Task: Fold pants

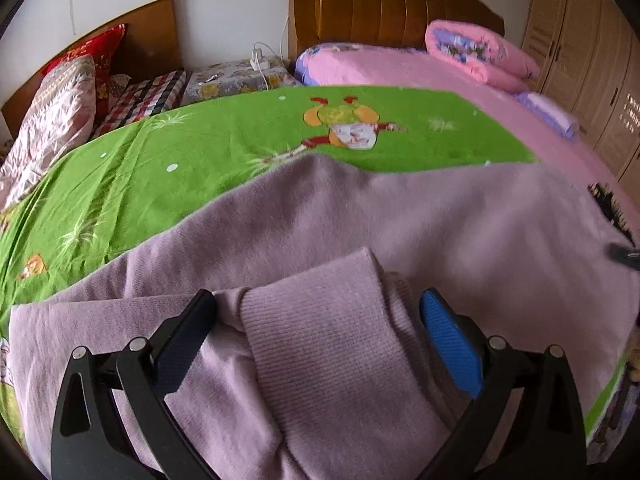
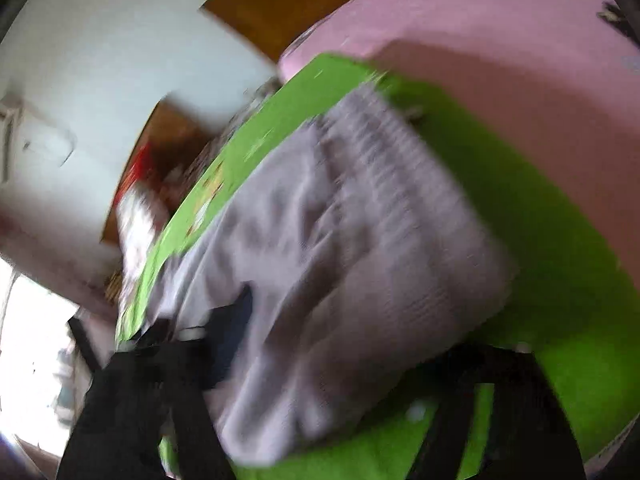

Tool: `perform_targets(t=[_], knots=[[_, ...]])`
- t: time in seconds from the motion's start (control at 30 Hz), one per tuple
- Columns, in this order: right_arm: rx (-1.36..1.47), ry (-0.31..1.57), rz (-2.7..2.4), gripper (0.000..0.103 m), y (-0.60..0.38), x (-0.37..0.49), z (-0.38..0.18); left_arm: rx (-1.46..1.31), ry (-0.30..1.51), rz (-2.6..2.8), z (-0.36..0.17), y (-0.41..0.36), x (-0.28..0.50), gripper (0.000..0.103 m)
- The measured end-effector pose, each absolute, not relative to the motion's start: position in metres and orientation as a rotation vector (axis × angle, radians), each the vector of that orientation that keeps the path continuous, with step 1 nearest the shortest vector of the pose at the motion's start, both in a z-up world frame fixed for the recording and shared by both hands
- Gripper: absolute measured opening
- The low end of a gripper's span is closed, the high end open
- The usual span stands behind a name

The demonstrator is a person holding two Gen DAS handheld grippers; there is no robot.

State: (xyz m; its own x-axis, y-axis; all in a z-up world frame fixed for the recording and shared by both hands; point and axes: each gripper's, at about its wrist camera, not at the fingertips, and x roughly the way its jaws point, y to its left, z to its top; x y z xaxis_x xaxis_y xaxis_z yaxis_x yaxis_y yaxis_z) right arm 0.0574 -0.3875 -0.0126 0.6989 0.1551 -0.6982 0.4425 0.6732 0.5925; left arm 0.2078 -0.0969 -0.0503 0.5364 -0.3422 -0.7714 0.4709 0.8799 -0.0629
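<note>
Left wrist view: the left gripper (image 1: 316, 316) stands wide apart, its 2 fingers straddling a ribbed cuff (image 1: 320, 320) of the lilac pants (image 1: 440, 216) without pinching it. The pants lie spread across a green sheet (image 1: 168, 148) on the bed, a leg end folded back over the rest; their far edge curves against bare green, which runs open up to the pink blanket (image 1: 384, 68) and the wooden headboard (image 1: 380, 4). At the left edge sit pillows (image 1: 52, 120), at the right a wardrobe (image 1: 592, 64). Right wrist view is heavily blurred: the right gripper (image 2: 320, 360) is low in frame, with the gathered waistband (image 2: 400, 184) of the pants bunched between its dark fingers, but I cannot tell whether it grips the cloth. Green sheet borders the waistband on the right.
</note>
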Motion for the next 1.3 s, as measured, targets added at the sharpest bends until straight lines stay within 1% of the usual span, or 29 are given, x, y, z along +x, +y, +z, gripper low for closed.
perform_targets(t=[0.1, 0.2, 0.3, 0.37, 0.4, 0.43, 0.53, 0.6, 0.63, 0.73, 0.83, 0.93, 1.03, 1.07, 1.1, 1.2, 1.3], knots=[[0.872, 0.73, -0.164, 0.039, -0.388, 0.051, -0.014, 0.101, 0.82, -0.471, -0.024, -0.077, 0.197, 0.101], [0.94, 0.633, -0.135, 0.038, -0.394, 0.042, -0.017, 0.141, 0.801, -0.44, -0.01, -0.059, 0.187, 0.101], [0.988, 0.535, -0.11, 0.037, -0.394, 0.034, -0.012, 0.234, 0.861, -0.437, -0.027, -0.062, 0.181, 0.101], [0.993, 0.49, -0.106, 0.037, -0.389, 0.038, -0.003, 0.277, 0.927, -0.47, -0.049, -0.073, 0.179, 0.102], [0.978, 0.474, -0.105, 0.037, -0.388, 0.037, 0.008, 0.302, 0.937, -0.482, -0.062, -0.08, 0.177, 0.102], [0.965, 0.466, -0.106, 0.037, -0.385, 0.04, 0.015, 0.277, 0.885, -0.485, -0.061, -0.077, 0.174, 0.102], [0.871, 0.447, -0.104, 0.036, -0.37, 0.046, 0.049, 0.183, 0.903, -0.491, -0.051, -0.06, 0.181, 0.101], [0.762, 0.428, -0.075, 0.036, -0.346, 0.06, 0.08, 0.059, 0.845, -0.487, -0.032, -0.029, 0.181, 0.101], [0.679, 0.422, -0.044, 0.036, -0.325, 0.071, 0.099, -0.007, 0.814, -0.485, -0.022, -0.01, 0.18, 0.101], [0.454, 0.439, 0.051, 0.036, -0.257, 0.105, 0.134, -0.23, 0.735, -0.411, 0.002, 0.064, 0.181, 0.101], [0.208, 0.472, 0.208, 0.035, -0.156, 0.137, 0.15, -0.38, 0.703, -0.294, 0.01, 0.14, 0.178, 0.101], [-0.027, 0.549, 0.364, 0.035, -0.047, 0.158, 0.132, -0.449, 0.688, -0.196, 0.009, 0.195, 0.166, 0.101], [-0.283, 0.682, 0.505, 0.033, 0.048, 0.16, 0.077, -0.52, 0.684, -0.122, 0.0, 0.241, 0.144, 0.101], [-0.383, 0.746, 0.533, 0.033, 0.075, 0.157, 0.048, -0.533, 0.689, -0.117, -0.003, 0.249, 0.139, 0.101], [-0.48, 0.772, 0.518, 0.034, 0.094, 0.147, 0.022, -0.553, 0.707, -0.124, -0.008, 0.257, 0.134, 0.101], [-0.639, 0.65, 0.463, 0.034, 0.101, 0.127, 0.008, -0.609, 0.746, -0.22, -0.015, 0.266, 0.123, 0.101], [-0.603, 0.638, 0.457, 0.033, 0.086, 0.127, 0.012, -0.734, 0.785, -0.434, -0.021, 0.253, 0.127, 0.101]])
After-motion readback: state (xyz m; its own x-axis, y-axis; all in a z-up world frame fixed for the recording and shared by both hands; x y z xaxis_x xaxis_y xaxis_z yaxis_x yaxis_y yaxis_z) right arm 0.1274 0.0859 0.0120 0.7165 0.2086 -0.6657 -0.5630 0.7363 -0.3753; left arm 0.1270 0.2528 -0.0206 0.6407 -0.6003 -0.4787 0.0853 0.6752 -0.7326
